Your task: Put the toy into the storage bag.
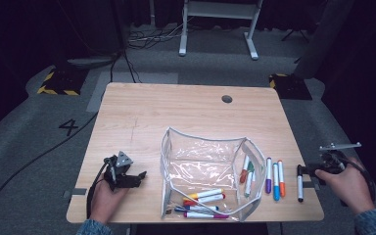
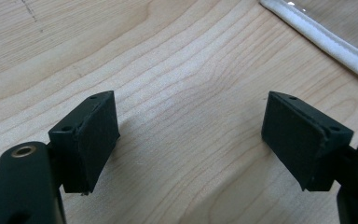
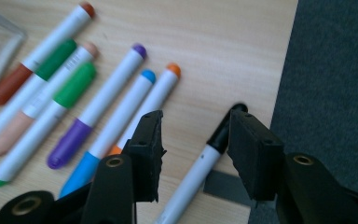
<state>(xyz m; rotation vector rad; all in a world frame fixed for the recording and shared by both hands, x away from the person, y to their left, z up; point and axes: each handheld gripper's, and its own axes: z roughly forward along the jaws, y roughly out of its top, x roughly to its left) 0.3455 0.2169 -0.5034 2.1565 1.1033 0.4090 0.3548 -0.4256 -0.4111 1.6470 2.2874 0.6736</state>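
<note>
A clear zip pouch (image 1: 200, 156) with white edging stands open at the table's middle, with several markers (image 1: 203, 198) lying in its front part. To its right lie purple (image 1: 268, 176), blue (image 1: 275, 182) and orange (image 1: 281, 178) markers, then a black marker (image 1: 299, 187) near the table's right edge. My right gripper (image 1: 307, 170) is open, its jaws straddling the black marker (image 3: 200, 168) without closing on it; the right gripper (image 3: 196, 128) hovers low there. My left gripper (image 1: 129, 178) rests left of the pouch. That left gripper (image 2: 191, 135) is open over bare wood.
Brown-red (image 3: 14, 79), green (image 3: 70, 88) and peach-capped markers lie by the pouch's right wall. The pouch's white edge (image 2: 326, 37) runs just beyond my left jaws. A grey tape strip (image 3: 226, 186) marks the table's right edge, with dark carpet (image 3: 335, 84) past it.
</note>
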